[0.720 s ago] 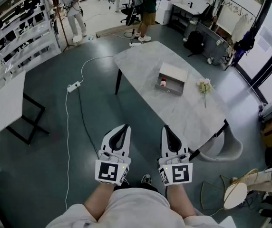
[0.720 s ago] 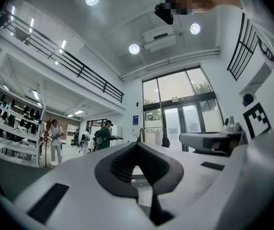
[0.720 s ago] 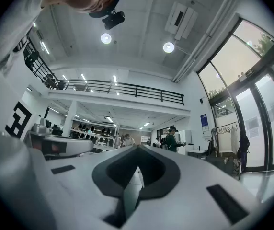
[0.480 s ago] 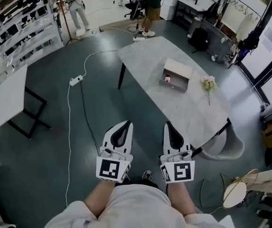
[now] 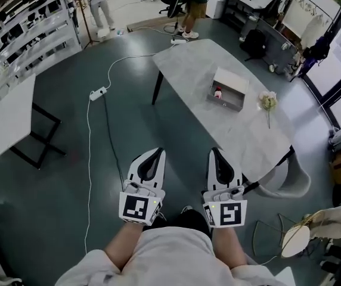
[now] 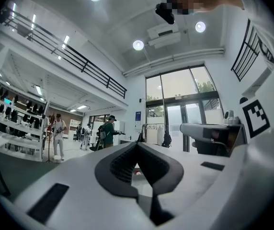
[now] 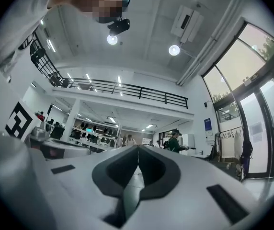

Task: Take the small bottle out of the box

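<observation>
Bottle [image 5: 218,92] was sitting inside the box [image 5: 233,81], a tiny thing with a red top, too small to say much more. The box was on the table [image 5: 188,70], about mid-top, with a flower [image 5: 269,102] lying near it toward the far edge. None of that had changed.

What did change over the last half second or so was the view. The table and box slid a bit right and up in the head view, so the person had shifted or turned a little, probably stepping toward the table. Not much ground gained though, the box was still well apart from both tools.

Left gripper [image 5: 158,151] and right gripper [image 5: 213,151] hadn't budged relative to the body. They were held low and side by side in front of the waist, pointing forward. Both had their jaws pressed together at the tips with nothing in them, and each gripper's own view showed the same, just the room past the closed tips.

My read for the task was that this was the walk-up, with no reach started. The bottle was untouched and still in the box. Whichever tool goes in would need to spread its jaws before dropping in, and the box walls looked like they'd leave little room around the bottle. A power strip [image 5: 99,92] lay on the floor off to the left, not really in the path.
</observation>
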